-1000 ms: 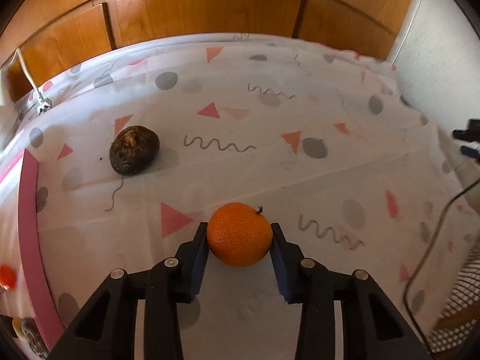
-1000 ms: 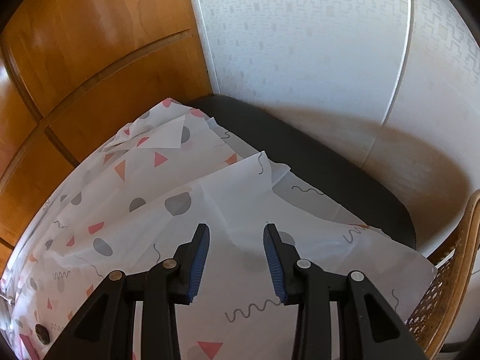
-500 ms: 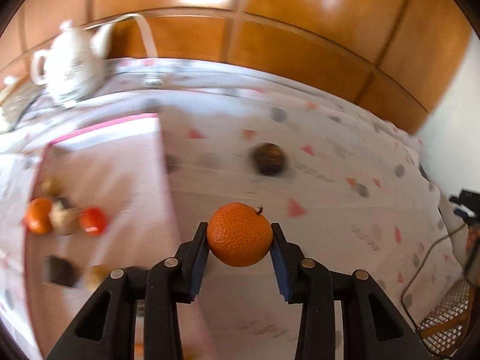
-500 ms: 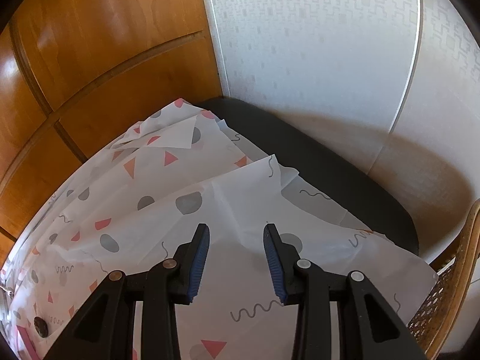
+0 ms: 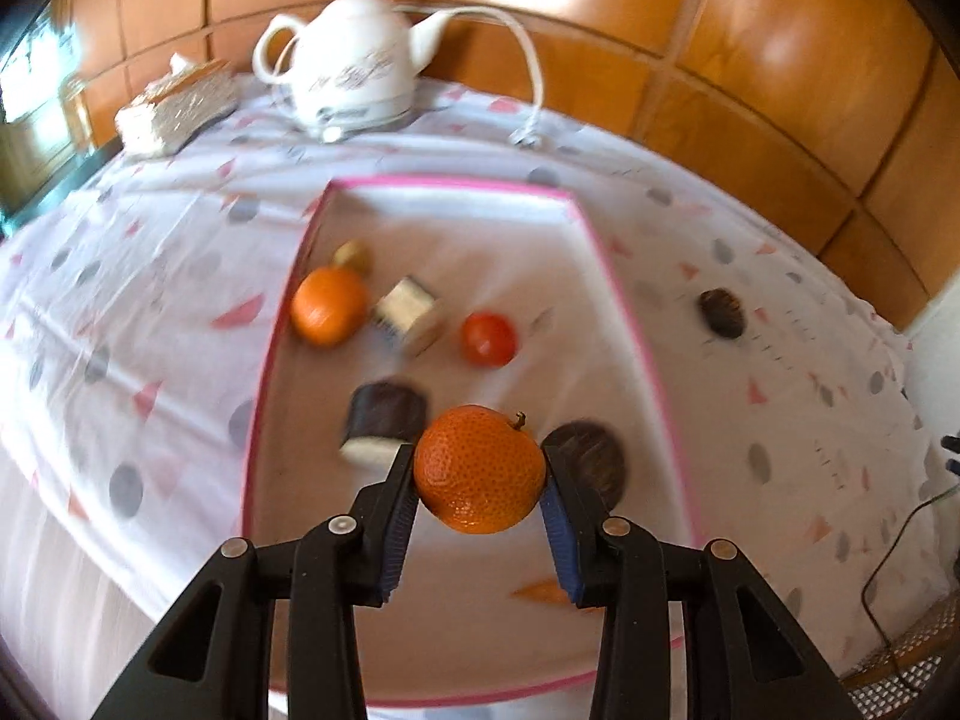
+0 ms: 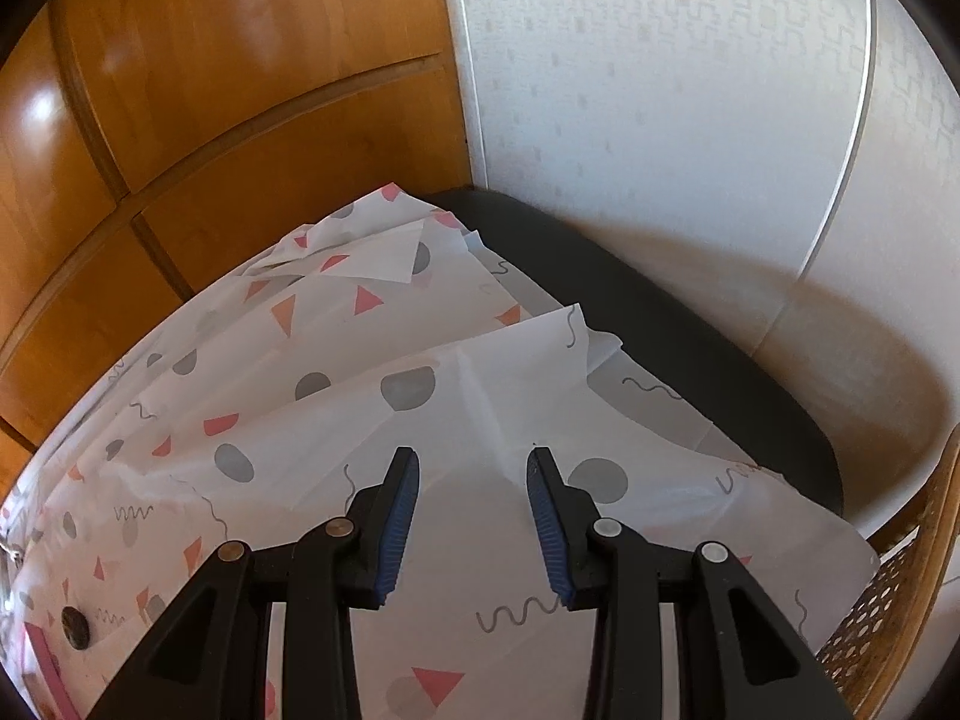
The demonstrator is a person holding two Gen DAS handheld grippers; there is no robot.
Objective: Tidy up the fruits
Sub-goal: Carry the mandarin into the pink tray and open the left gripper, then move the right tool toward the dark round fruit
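Left gripper point(image 5: 480, 480) clamps round, dimpled tangerine point(image 5: 479, 469) w/ ribbed blue pads.

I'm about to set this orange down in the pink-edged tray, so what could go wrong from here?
The orange is pinched only at its sides in the left gripper, so it could slip out. Just beneath it lie a dark fruit and a dark block; a drop could knock them. Round, it may roll toward the tray's pink rim.

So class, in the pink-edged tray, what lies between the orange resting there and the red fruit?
In the left wrist view, a pale cylindrical item on its side lies between the orange and the red fruit; blur hides what it is.
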